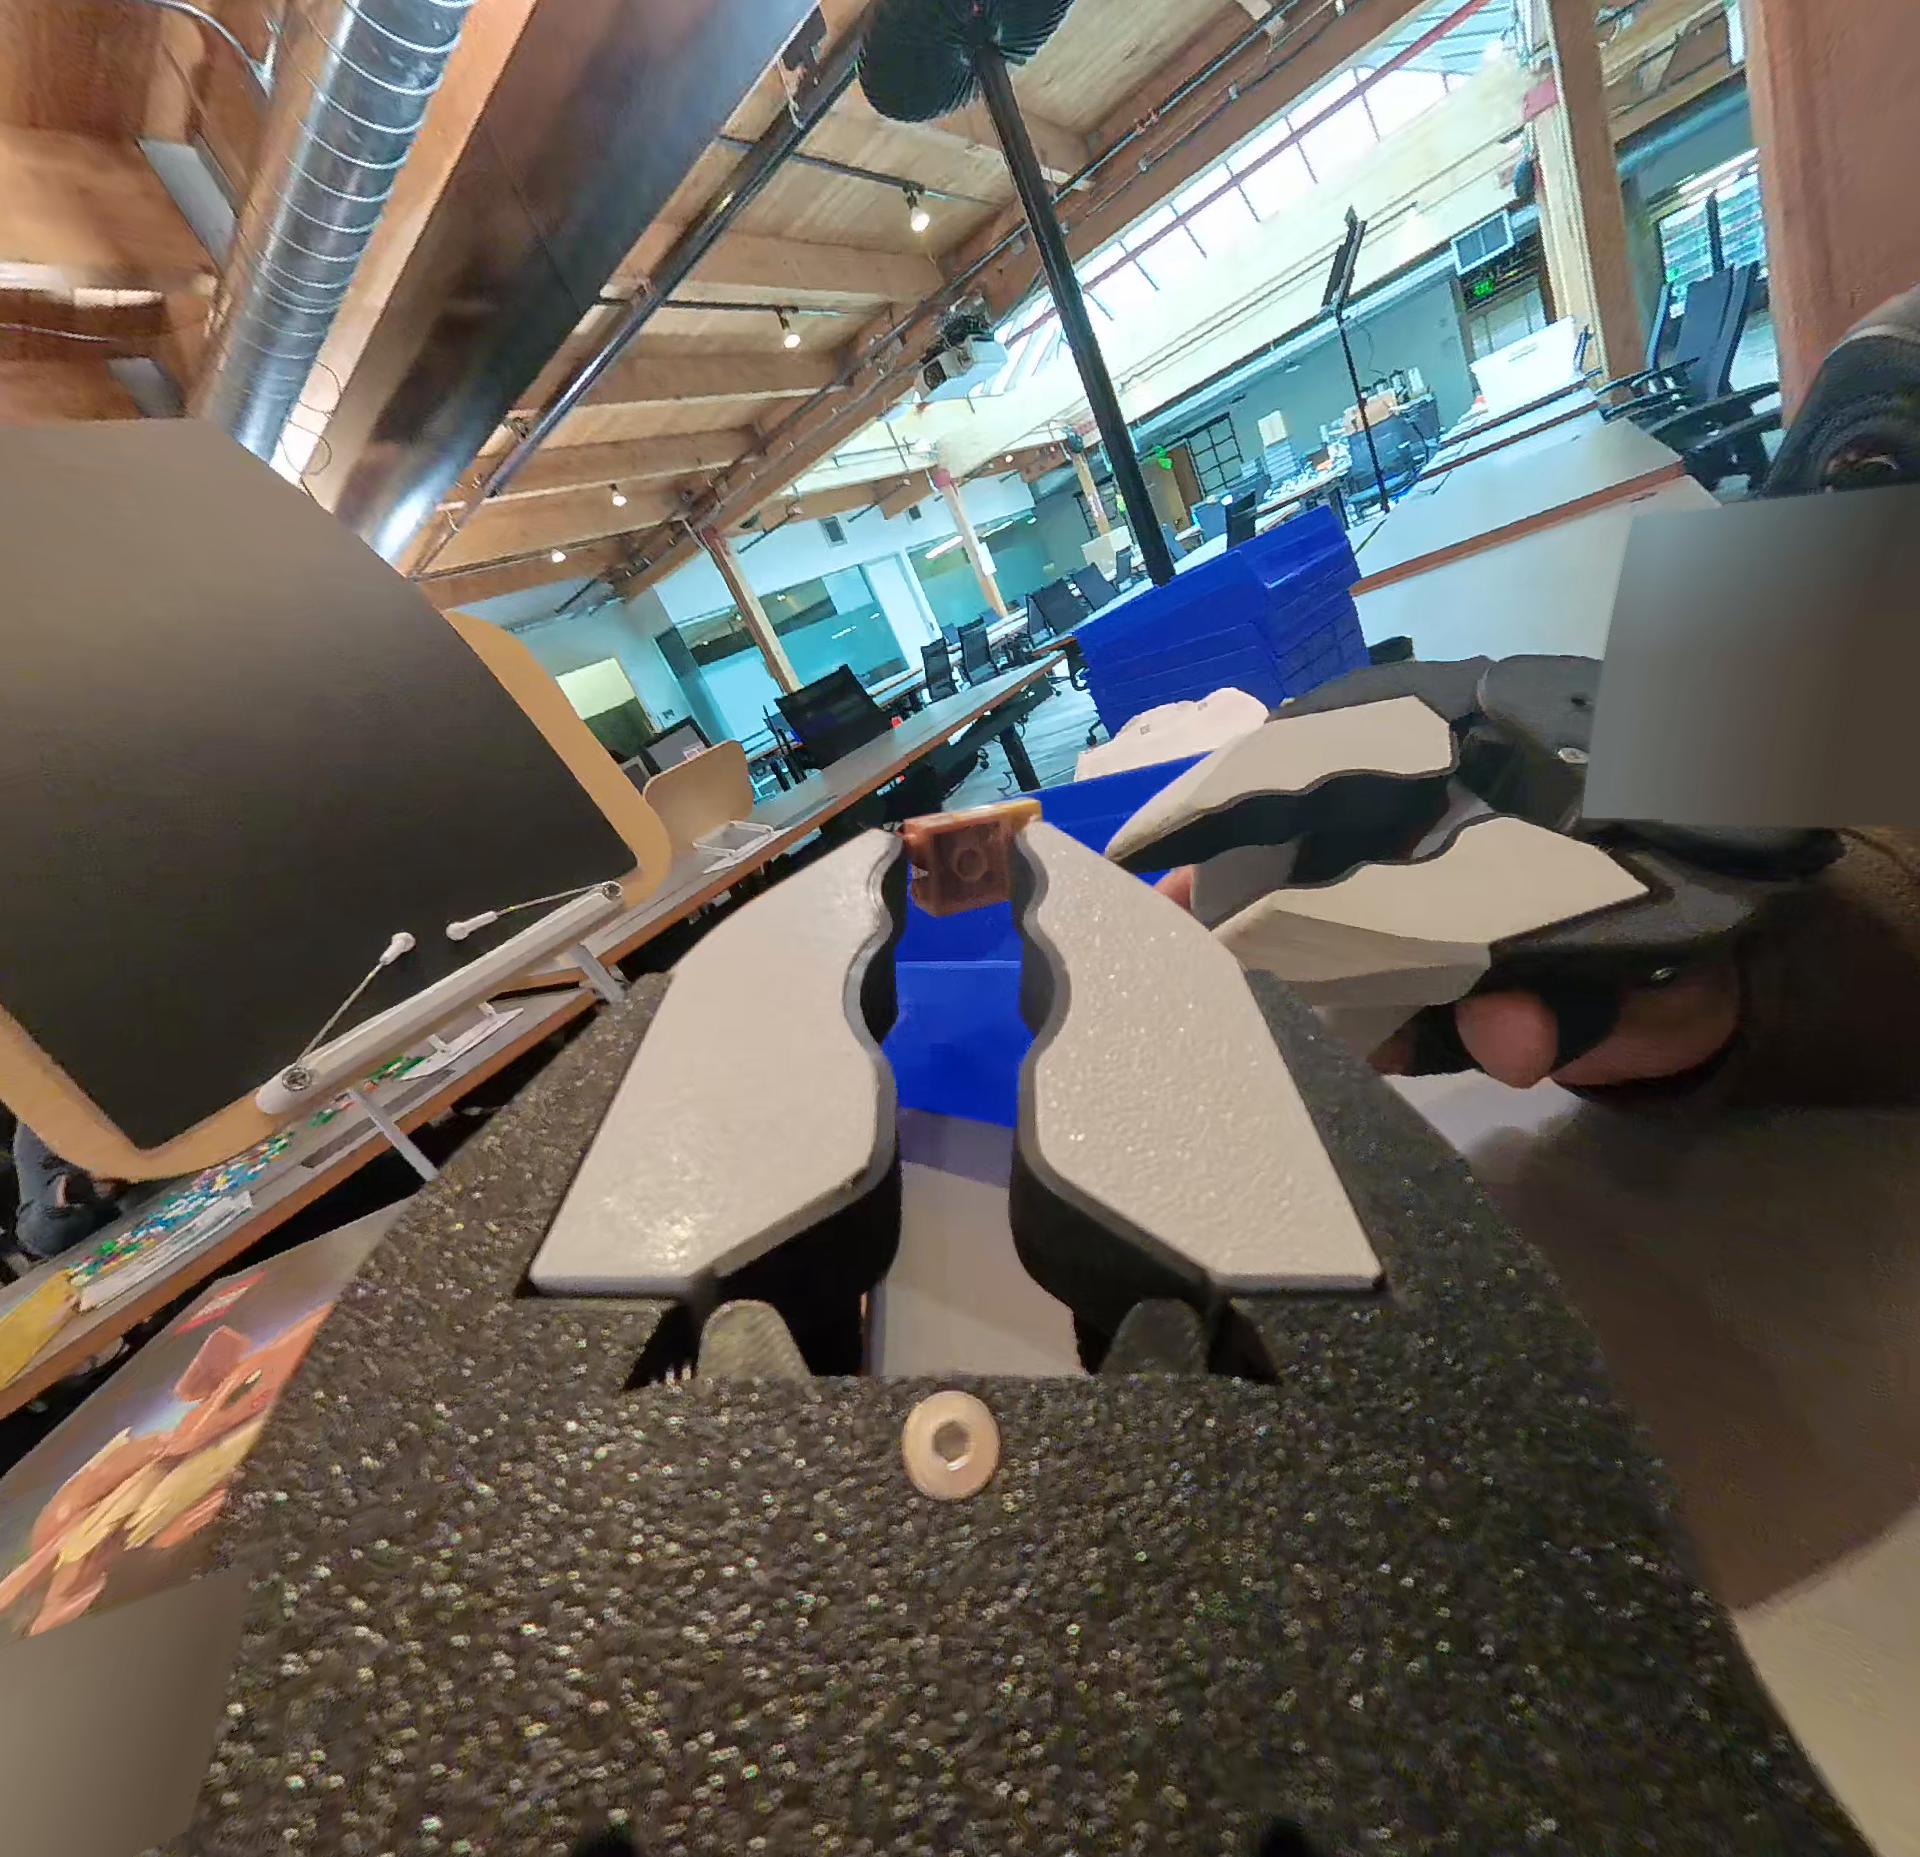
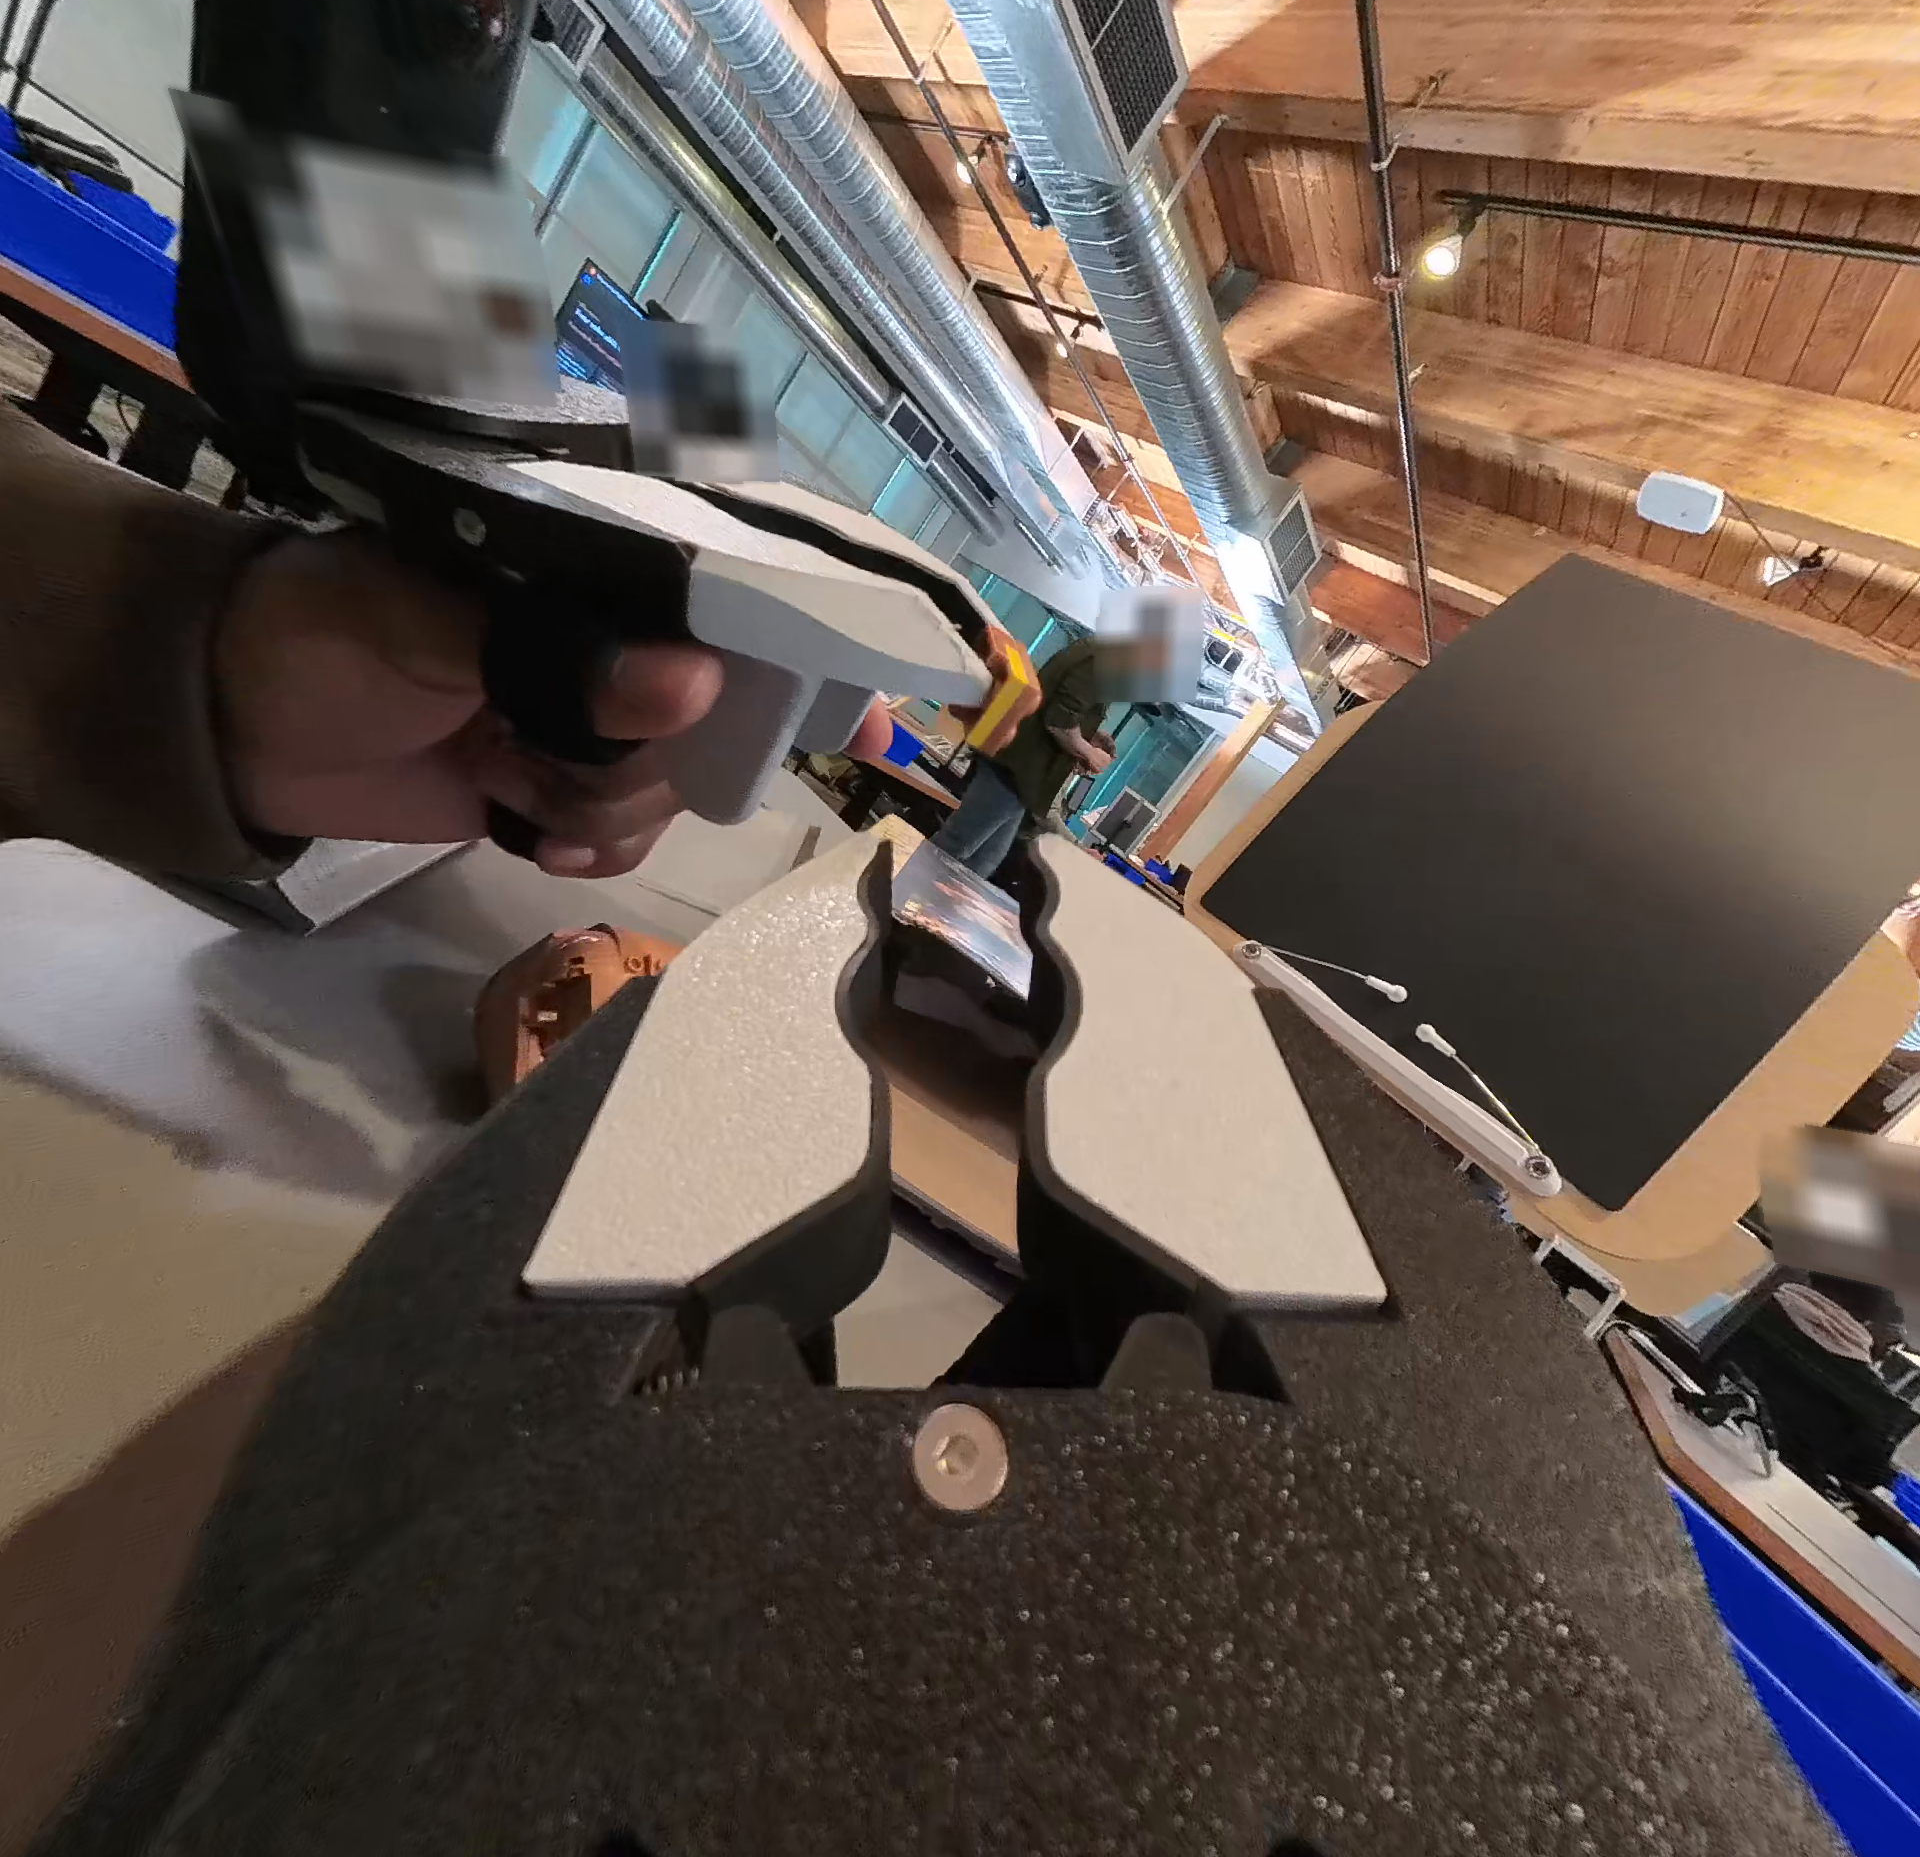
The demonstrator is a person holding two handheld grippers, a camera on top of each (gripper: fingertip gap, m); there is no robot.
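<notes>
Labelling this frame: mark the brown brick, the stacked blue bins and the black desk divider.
brown brick (image 1: 961,865): left wrist view, on its studded face between the left tool's tips.
stacked blue bins (image 1: 1226,623): left wrist view, on the stack's side.
black desk divider (image 2: 1590,851): right wrist view, on its dark panel.

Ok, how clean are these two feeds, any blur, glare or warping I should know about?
Left wrist view: strong fisheye bend on the ceiling beams, brown brick in the left hand-held gripper sharp, bright windows washed out. Right wrist view: same warping, right hand-held gripper sharp, brown model behind it soft.
</notes>
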